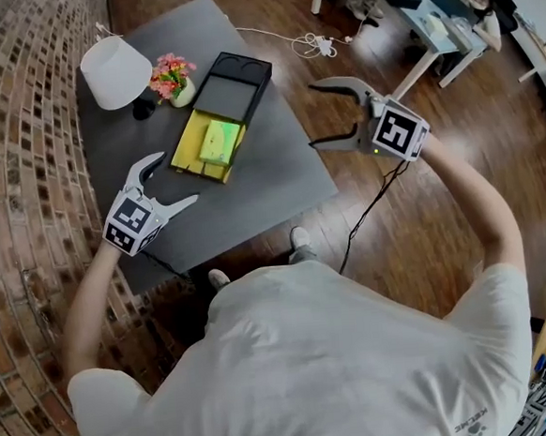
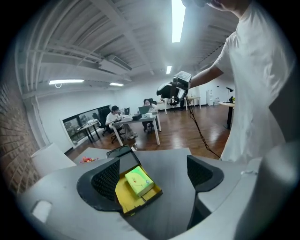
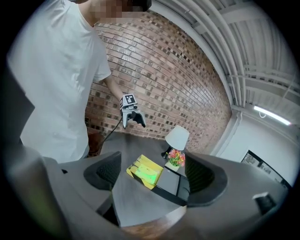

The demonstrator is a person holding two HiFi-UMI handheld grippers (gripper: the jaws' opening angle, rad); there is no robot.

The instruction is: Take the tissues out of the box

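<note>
An open box (image 1: 202,157) with a yellow inside lies on the grey table (image 1: 270,180), its black lid (image 1: 232,82) folded away behind it. A green tissue pack (image 1: 220,141) rests in the yellow part. My left gripper (image 1: 178,178) hovers over the table's near left, just short of the box, jaws open and empty. In the left gripper view the tissue pack (image 2: 138,181) shows between the jaws of my left gripper (image 2: 154,176), further off. My right gripper (image 1: 312,116) is held in the air past the table's right edge, open and empty; its view shows the tissue pack (image 3: 149,174) well ahead.
A white lamp (image 1: 114,72) and a small pot of pink flowers (image 1: 170,77) stand at the table's far left corner. A brick wall (image 1: 16,185) runs along the left. A cable (image 1: 366,205) trails on the wooden floor; office desks (image 1: 418,22) stand beyond.
</note>
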